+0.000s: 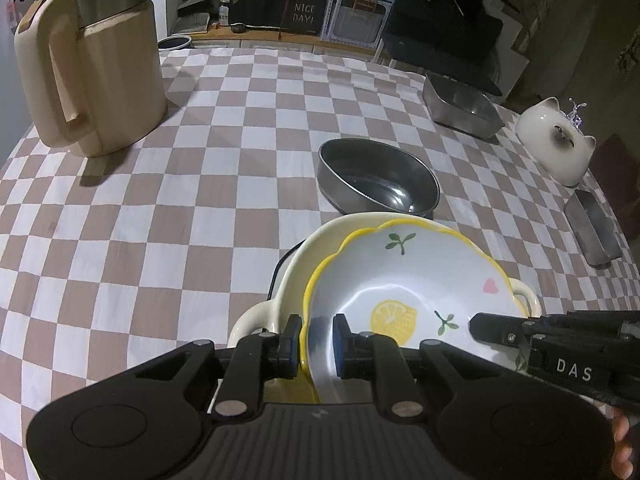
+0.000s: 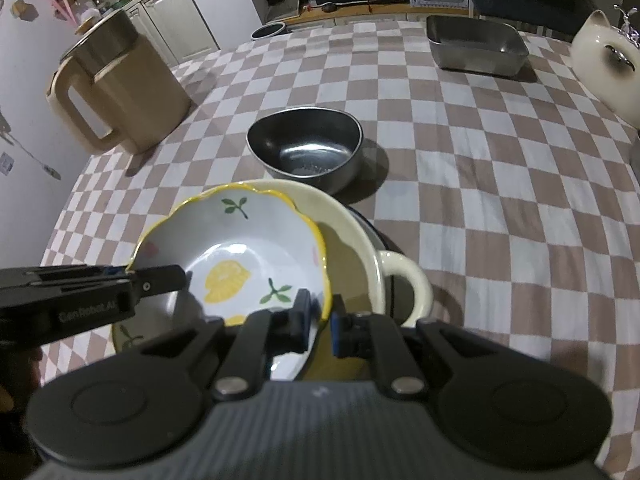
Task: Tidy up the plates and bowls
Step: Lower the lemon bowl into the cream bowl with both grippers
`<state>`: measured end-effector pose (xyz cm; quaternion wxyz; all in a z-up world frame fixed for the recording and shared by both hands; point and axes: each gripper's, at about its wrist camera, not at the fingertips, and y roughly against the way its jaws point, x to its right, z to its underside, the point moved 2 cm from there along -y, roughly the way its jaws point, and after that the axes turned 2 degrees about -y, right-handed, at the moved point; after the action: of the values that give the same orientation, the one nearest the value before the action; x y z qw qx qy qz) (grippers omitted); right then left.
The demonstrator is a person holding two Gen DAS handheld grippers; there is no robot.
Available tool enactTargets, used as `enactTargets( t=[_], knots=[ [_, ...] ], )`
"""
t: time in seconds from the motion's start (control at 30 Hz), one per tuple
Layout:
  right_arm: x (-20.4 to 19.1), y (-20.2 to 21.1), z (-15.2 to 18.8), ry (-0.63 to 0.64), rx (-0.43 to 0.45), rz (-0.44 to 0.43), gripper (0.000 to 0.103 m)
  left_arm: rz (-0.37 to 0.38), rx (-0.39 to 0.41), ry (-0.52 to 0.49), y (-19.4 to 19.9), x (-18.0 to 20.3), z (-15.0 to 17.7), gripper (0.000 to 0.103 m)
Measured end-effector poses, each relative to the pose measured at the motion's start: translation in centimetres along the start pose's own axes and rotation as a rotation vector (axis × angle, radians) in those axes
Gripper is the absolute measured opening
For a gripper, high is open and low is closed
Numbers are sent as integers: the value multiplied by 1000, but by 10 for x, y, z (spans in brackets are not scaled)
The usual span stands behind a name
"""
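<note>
Under both clamped tools (image 1: 316,346) (image 2: 320,326), the lemon bowl (image 1: 400,292) hides the cream dish's (image 2: 352,224) inside.

I see a glossy glazed ceramic bowl (image 1: 404,284) with a yellow rim and painted lemon, its white inside catching the light. Under it sits a cream dish (image 2: 360,232) with loop handles, also smooth and shiny like glazed pottery. The round metal bowl (image 1: 378,178) beyond looks like brushed steel, dull outside, with bright glints inside. The rectangular metal tray (image 2: 476,46) has the same satin steel finish. The tablecloth (image 1: 180,220) is soft checked cloth, matt, slightly creased. The jug (image 1: 92,76) looks like matt beige plastic with a steel inner rim. The cat-shaped pot (image 1: 556,144) is glossy white ceramic. My grippers' arms look like matt black plastic.
</note>
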<state>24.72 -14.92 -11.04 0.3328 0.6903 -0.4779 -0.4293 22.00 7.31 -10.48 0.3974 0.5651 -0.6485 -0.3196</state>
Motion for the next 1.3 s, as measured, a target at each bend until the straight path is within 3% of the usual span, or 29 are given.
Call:
enactTargets(
  t=[0.83, 1.23, 1.3],
  knots=[
    [-2, -8, -1, 51, -38, 60, 19, -8, -39, -55, -7, 7, 4, 19],
    [-1, -8, -1, 63, -44, 40, 27, 15, -51, -52, -7, 6, 4, 20],
    [0, -8, -1, 65, -43, 31, 34, 15, -48, -55, -6, 6, 4, 20]
  ],
)
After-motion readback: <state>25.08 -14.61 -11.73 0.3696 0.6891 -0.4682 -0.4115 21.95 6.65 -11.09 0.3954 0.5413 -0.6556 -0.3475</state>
